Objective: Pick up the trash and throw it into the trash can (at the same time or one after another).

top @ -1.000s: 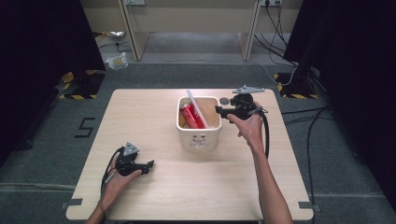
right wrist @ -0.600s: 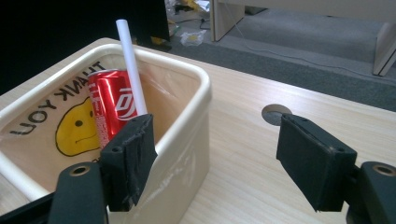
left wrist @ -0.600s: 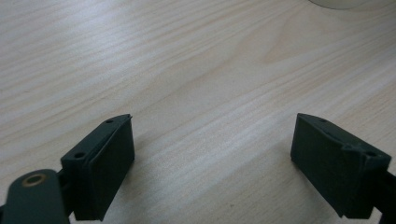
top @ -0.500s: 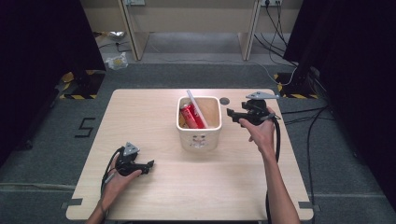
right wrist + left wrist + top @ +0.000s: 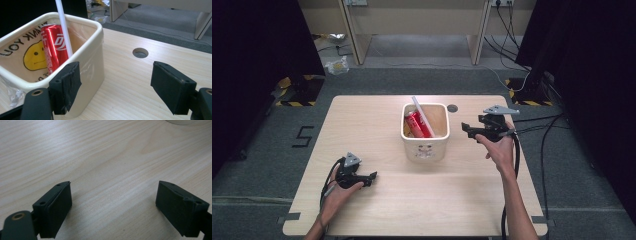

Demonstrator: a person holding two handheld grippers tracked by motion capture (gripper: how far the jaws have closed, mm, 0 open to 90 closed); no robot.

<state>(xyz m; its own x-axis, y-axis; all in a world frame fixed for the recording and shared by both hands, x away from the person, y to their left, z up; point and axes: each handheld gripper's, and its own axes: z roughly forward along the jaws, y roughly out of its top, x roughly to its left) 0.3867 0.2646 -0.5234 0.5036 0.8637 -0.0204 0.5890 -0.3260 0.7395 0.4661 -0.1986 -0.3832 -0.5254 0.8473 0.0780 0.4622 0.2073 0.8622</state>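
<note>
Cream plastic, the bin (image 5: 425,131) stands at the centre of the high view, a little above the middle of the bench (image 5: 412,200). A red can (image 5: 414,123) leans inside it, and a white stick (image 5: 422,114) slants across the can, its long axis running from the bin's lower right up past the rim toward the upper left.

Nearest to the bin is the right claw (image 5: 468,129), just right of it in the high view, jaws pointing left at its side wall. Those jaws have just been opening and stand wide, with nothing between them. In the right gripper view the bin (image 5: 85,62) sits at the left, the left jaw just before its near corner, the red can (image 5: 53,47) and white stick (image 5: 63,27) beyond the rim. The bin thus lies left of the claw's midline, so any reach into it would probably call for a swing that way and a lift over the rim.

Near the lower left of the high view, the left claw (image 5: 371,176) rests low on the bench, well apart from the bin, jaws wide and empty over bare wood (image 5: 105,165).

Pale wood grain covers the bench, with a round hole (image 5: 452,108) just right of the bin's far corner. Grey carpet and dark curtains surround it.
</note>
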